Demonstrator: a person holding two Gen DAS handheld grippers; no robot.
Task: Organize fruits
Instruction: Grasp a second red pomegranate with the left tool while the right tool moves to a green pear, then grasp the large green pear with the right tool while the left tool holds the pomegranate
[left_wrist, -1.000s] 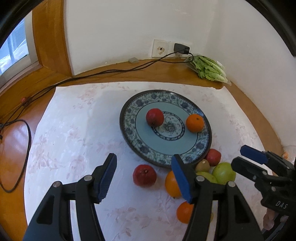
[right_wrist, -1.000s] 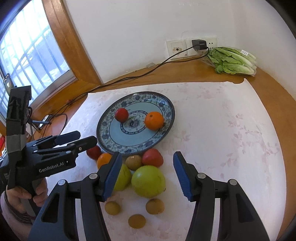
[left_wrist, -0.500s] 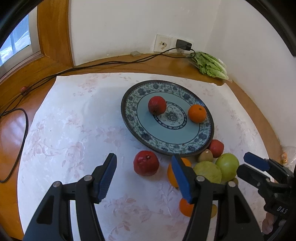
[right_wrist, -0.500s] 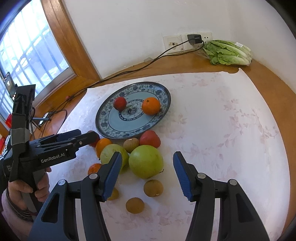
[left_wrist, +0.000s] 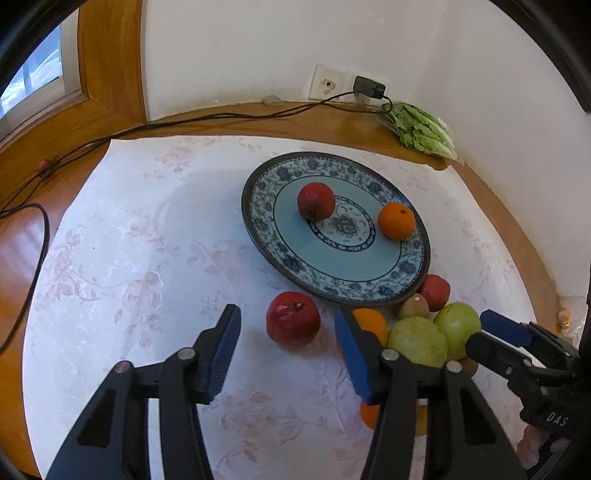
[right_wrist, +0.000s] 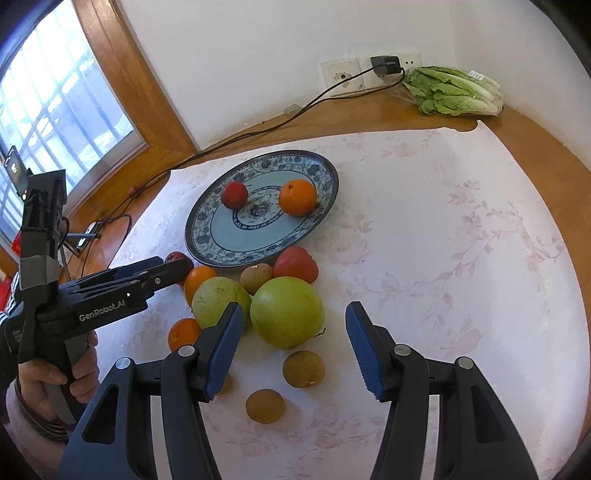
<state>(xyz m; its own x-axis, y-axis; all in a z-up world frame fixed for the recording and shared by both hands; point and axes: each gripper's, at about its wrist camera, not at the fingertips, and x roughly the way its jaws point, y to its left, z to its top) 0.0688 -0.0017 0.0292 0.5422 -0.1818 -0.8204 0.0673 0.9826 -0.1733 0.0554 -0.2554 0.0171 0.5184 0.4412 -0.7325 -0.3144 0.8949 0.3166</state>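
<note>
A blue patterned plate (left_wrist: 369, 291) (right_wrist: 207, 218) holds a red pomegranate (left_wrist: 316, 201) (right_wrist: 234, 194) and an orange (left_wrist: 396, 221) (right_wrist: 297, 197). In front of it lie a second pomegranate (left_wrist: 293, 324), oranges (right_wrist: 199, 278), two green fruits (right_wrist: 286, 312) (right_wrist: 218, 301), a red fruit (right_wrist: 296, 264) and several small brown fruits (right_wrist: 303, 368). My left gripper (left_wrist: 286, 354) is open and empty, its jaws just short of the loose pomegranate. My right gripper (right_wrist: 295, 350) is open and empty, just short of the larger green fruit.
A white flowered cloth (left_wrist: 129, 258) covers the wooden table. A bag of lettuce (right_wrist: 454, 92) lies at the back right by a wall socket with a plugged charger (right_wrist: 386, 65). Cables (left_wrist: 33, 221) run along the left edge. A window is at the left.
Both grippers have moved forward and lower toward the fruit pile. The fruits have not moved and both grippers stay open.
</note>
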